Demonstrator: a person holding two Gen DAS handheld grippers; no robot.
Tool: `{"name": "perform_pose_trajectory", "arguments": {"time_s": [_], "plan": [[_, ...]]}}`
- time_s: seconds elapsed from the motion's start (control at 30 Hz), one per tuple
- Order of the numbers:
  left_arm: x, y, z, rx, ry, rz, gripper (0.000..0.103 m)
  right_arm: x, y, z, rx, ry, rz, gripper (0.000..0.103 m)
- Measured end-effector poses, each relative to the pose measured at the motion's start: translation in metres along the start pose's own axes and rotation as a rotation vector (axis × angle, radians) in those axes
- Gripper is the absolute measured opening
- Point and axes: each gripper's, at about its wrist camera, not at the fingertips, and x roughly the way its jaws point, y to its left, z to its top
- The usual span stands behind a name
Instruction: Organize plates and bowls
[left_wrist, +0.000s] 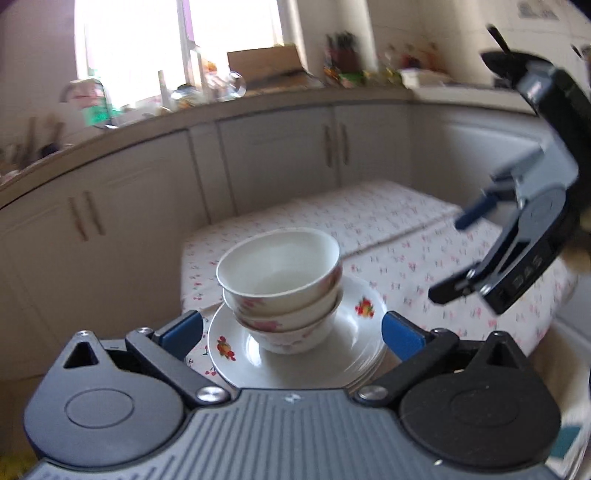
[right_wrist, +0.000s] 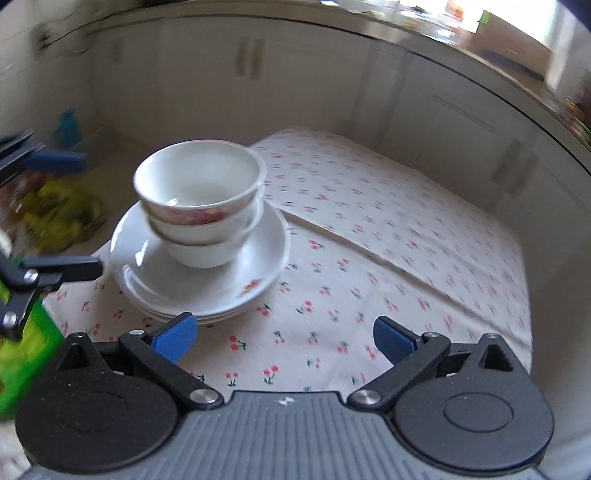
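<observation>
Three white floral bowls (left_wrist: 280, 284) sit nested on a stack of white plates (left_wrist: 347, 343) with fruit prints, on a cherry-print tablecloth (left_wrist: 406, 240). My left gripper (left_wrist: 291, 334) is open, its blue pads either side of the plate stack, just in front of it. My right gripper (right_wrist: 284, 338) is open and empty above the cloth, with the bowls (right_wrist: 201, 206) and plates (right_wrist: 240, 277) ahead to its left. The right gripper also shows in the left wrist view (left_wrist: 448, 254), raised at the right. The left gripper's fingers (right_wrist: 59, 162) show at the right wrist view's left edge.
The table stands close to white kitchen cabinets (left_wrist: 280, 147) under a cluttered counter (left_wrist: 258, 85). A green box (right_wrist: 22, 354) and yellow-green packaging (right_wrist: 62, 218) lie at the left. The cloth has a fold (right_wrist: 369, 251) across its middle.
</observation>
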Motion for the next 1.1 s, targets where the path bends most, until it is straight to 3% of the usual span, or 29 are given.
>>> {"name": "perform_pose_trajectory", "arguments": {"time_s": [0.23,0.37,0.67,1.1], "plan": [[-0.011,-0.024,0.007,-0.228,0.061,0.161,0.102,-0.016,0.004,-0.022,0.195,-0.016,-0.070,0.103],[-0.022,-0.038,0.005,-0.259,0.094,0.258,0.102,-0.030,0.008,-0.034,0.250,-0.036,-0.146,0.103],[-0.042,-0.059,0.011,-0.268,0.074,0.272,0.102,-0.060,0.008,-0.053,0.308,-0.078,-0.165,0.103],[-0.063,-0.064,0.017,-0.317,0.036,0.316,0.102,-0.095,0.017,-0.047,0.298,-0.174,-0.182,0.103]]}}
